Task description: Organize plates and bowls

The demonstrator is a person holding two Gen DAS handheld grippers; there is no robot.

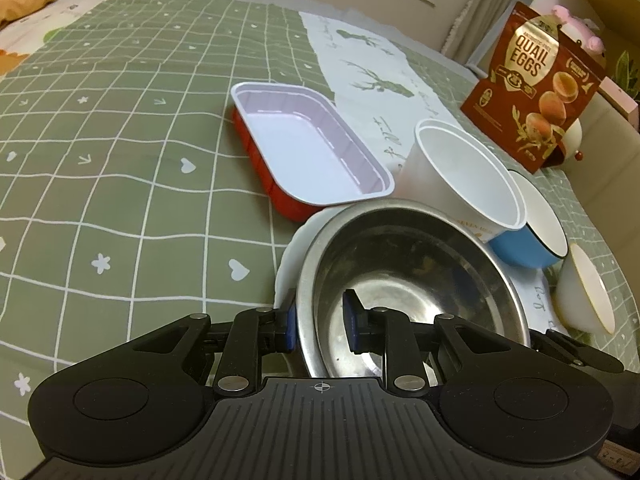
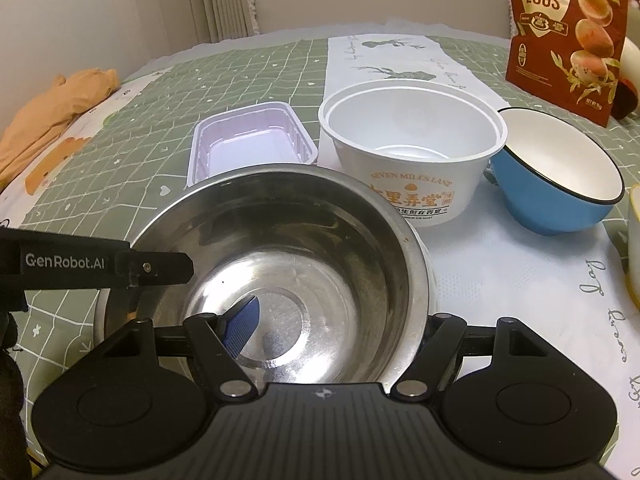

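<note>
A steel bowl (image 1: pixel 412 264) (image 2: pixel 304 240) sits on a white plate (image 1: pixel 286 268) right in front of both grippers. My left gripper (image 1: pixel 320 326) is shut on the bowl's near-left rim, one blue pad outside the wall and one inside. One of its fingers (image 2: pixel 160 268) also shows in the right wrist view, lying over that rim. My right gripper (image 2: pixel 336 332) stands open across the bowl's right wall. Its left pad hangs inside the bowl, well off the wall, and its right finger is hidden behind the rim.
Behind the steel bowl lie a red tray with a pale inside (image 1: pixel 308 148) (image 2: pixel 248 144), a white paper tub (image 1: pixel 468 176) (image 2: pixel 412 148), a blue bowl (image 1: pixel 520 248) (image 2: pixel 556 176) and a gold-rimmed white bowl (image 1: pixel 584 292). A quail-egg bag (image 2: pixel 568 32) stands at the back right, on green checked cloth (image 1: pixel 120 160).
</note>
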